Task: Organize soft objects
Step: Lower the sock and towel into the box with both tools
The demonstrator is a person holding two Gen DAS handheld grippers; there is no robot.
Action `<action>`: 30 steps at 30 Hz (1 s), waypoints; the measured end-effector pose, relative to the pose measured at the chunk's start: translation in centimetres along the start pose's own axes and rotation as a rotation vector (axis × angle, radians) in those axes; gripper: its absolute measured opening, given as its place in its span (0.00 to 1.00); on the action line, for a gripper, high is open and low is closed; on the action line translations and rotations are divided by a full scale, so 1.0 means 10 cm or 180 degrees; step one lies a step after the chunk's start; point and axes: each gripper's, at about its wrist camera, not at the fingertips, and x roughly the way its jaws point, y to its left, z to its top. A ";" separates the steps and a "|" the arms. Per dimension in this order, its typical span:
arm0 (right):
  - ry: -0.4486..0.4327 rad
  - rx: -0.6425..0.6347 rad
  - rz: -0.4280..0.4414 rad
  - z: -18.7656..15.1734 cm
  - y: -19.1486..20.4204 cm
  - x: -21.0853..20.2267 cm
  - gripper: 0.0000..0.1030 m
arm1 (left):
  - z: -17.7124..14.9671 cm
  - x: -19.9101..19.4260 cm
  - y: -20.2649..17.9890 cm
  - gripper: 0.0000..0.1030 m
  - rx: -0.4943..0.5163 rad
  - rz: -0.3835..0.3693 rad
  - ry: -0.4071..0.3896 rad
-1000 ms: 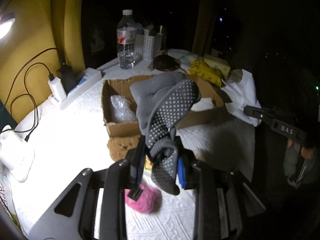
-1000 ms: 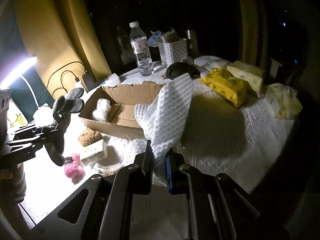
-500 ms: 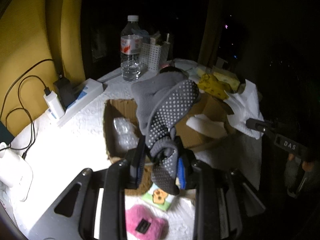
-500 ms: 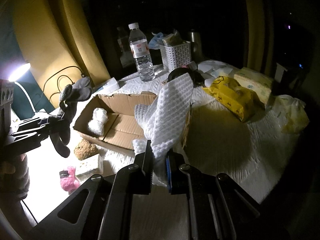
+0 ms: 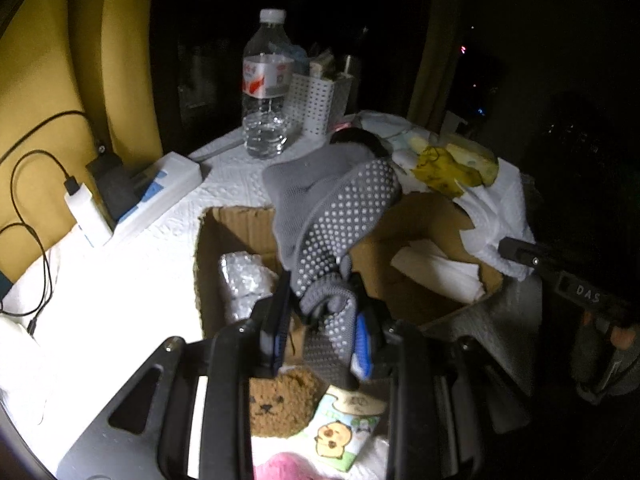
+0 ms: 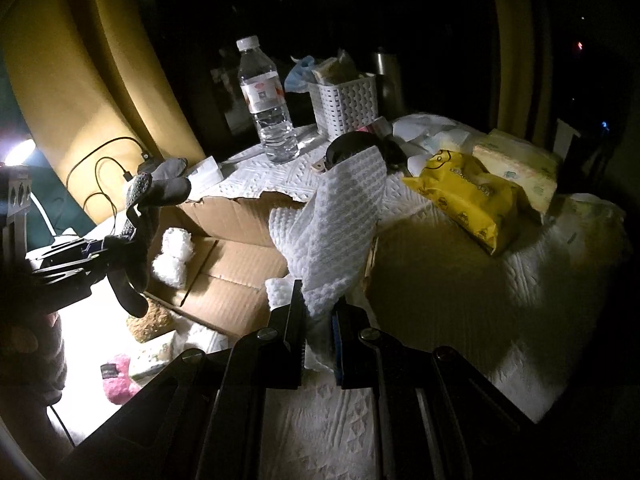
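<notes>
My left gripper [image 5: 320,320] is clenched on the grey dotted sock [image 5: 336,216], which stands up from the jaws toward the frame's centre, its long axis tilted up and to the right. The cardboard box [image 5: 240,216] lies straight ahead, just beyond my fingertips, so this hand is nearest for the drop. My right gripper [image 6: 318,336] grasps the white waffle cloth [image 6: 340,224], held up at the box's right edge, lower centre of its frame.
</notes>
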 end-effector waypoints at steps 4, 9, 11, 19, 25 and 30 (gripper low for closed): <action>0.0052 -0.0016 0.0005 0.02 -0.01 0.11 0.11 | 0.02 0.14 0.01 0.27 -0.0013 -0.0007 0.0066; 0.0130 -0.0043 -0.0018 0.01 -0.02 0.27 0.11 | 0.04 0.31 0.06 0.27 -0.0062 0.0018 0.0146; 0.0172 -0.0043 -0.0025 0.01 -0.01 0.32 0.11 | 0.04 0.36 0.08 0.27 -0.0072 0.0037 0.0162; 0.0314 -0.0199 -0.0102 -0.05 0.07 0.52 0.12 | 0.01 0.59 0.09 0.30 -0.0080 0.0116 0.0373; 0.0240 -0.0252 -0.0089 -0.04 0.13 0.48 0.31 | 0.02 0.58 0.08 0.34 -0.0092 0.0174 0.0402; 0.0072 -0.0201 -0.0157 0.02 0.08 0.33 0.41 | 0.04 0.48 0.04 0.53 -0.0057 0.0179 0.0308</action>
